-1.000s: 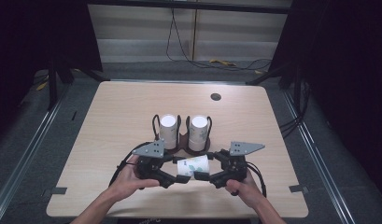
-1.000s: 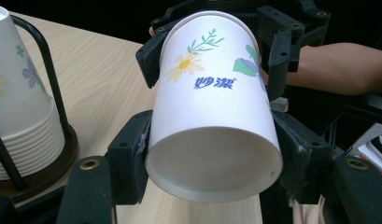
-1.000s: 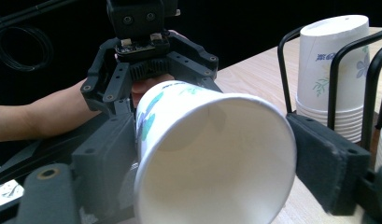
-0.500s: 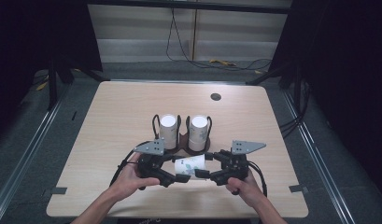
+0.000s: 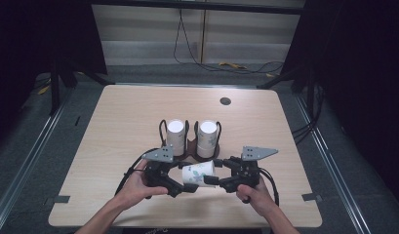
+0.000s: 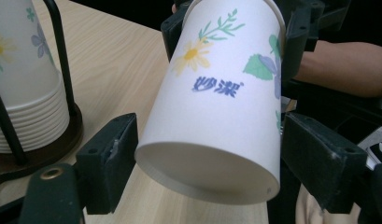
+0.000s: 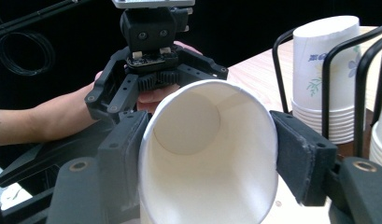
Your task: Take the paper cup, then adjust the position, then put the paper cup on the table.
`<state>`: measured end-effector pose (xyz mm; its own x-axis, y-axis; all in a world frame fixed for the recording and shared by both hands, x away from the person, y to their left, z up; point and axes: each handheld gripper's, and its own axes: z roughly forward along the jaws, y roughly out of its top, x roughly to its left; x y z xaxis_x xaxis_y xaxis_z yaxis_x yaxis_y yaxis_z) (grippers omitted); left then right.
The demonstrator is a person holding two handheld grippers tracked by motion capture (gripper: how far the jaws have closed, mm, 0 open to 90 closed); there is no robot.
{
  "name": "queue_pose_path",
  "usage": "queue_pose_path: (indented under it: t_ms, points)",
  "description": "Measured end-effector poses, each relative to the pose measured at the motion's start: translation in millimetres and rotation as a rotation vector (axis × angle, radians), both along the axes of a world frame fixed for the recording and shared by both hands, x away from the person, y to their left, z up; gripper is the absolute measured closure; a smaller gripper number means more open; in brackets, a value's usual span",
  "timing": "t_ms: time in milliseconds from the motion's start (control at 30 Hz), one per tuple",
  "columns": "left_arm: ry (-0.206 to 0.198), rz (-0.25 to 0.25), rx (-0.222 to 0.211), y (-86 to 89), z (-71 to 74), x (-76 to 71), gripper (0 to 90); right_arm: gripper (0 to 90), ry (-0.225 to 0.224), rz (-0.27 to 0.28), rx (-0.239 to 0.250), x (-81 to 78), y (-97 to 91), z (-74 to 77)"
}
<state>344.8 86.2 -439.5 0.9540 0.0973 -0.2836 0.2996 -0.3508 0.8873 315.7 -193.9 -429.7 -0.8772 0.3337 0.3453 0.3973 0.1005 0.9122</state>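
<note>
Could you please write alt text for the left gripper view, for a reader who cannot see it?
A white paper cup printed with flowers lies tilted, base toward the camera, between the open jaws of the left gripper, which have just been opening. The right gripper clasps its far rim end. At left, a stack of matching cups sits in a black wire holder on the wooden table.

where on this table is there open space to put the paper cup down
Bare wood runs along the table's left side, beside the cup rack, and likewise on the right. The far strip is free except for a small dark disc. It is crowded at the near middle, where both grippers meet around the paper cup.
</note>
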Motion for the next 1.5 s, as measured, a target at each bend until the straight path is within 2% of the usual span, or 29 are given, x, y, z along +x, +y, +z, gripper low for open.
queue_pose_path:
  t_ms: [133, 367, 467, 567, 700, 967, 1000, 1033, 1200, 1300, 1333, 1500]
  points:
    - [-0.005, 0.015, 0.03, 1.6, -2.9, 1.6, 16.2, 32.1, 0.014, -0.015, -0.01, 3.4, -0.5, -0.4]
    - [-0.008, 0.052, 0.056, 6.5, -6.9, 6.0, 15.8, 32.4, 0.026, -0.042, -0.028, 7.7, -1.8, -1.5]
    - [-0.007, 0.067, 0.078, 8.3, -9.3, 8.3, 15.8, 32.8, 0.037, -0.064, -0.038, 9.5, -5.2, -0.8]
    - [-0.005, 0.075, 0.09, 9.8, -11.5, 9.1, 15.9, 33.2, 0.057, -0.11, -0.061, 12.2, -10.9, 1.2]
    - [-0.011, 0.089, 0.105, 11.8, -12.7, 11.0, 15.9, 33.4, 0.058, -0.131, -0.079, 13.4, -13.4, 3.1]
    - [-0.016, 0.125, 0.13, 17.7, -14.8, 14.1, 16.1, 33.8, 0.074, -0.203, -0.161, 14.1, -18.7, 4.9]
    - [-0.012, 0.135, 0.132, 19.0, -15.7, 15.6, 16.1, 34.0, 0.078, -0.219, -0.185, 15.1, -20.9, 4.7]
    - [-0.012, 0.135, 0.132, 19.0, -15.7, 15.6, 16.1, 34.0, 0.078, -0.219, -0.185, 15.1, -20.9, 4.7]
    - [-0.01, 0.149, 0.141, 22.7, -17.2, 18.7, 16.1, 34.3, 0.092, -0.279, -0.255, 17.9, -26.5, 5.5]
    - [-0.01, 0.156, 0.148, 24.0, -18.1, 19.2, 16.1, 34.4, 0.095, -0.295, -0.271, 19.1, -29.2, 6.6]
    - [-0.01, 0.16, 0.15, 24.7, -18.4, 19.3, 16.1, 34.4, 0.1, -0.31, -0.292, 20.8, -31.2, 6.8]
    - [-0.007, 0.172, 0.148, 28.3, -18.4, 21.4, 16.1, 34.6, 0.117, -0.33, -0.332, 24.4, -36.3, 5.3]
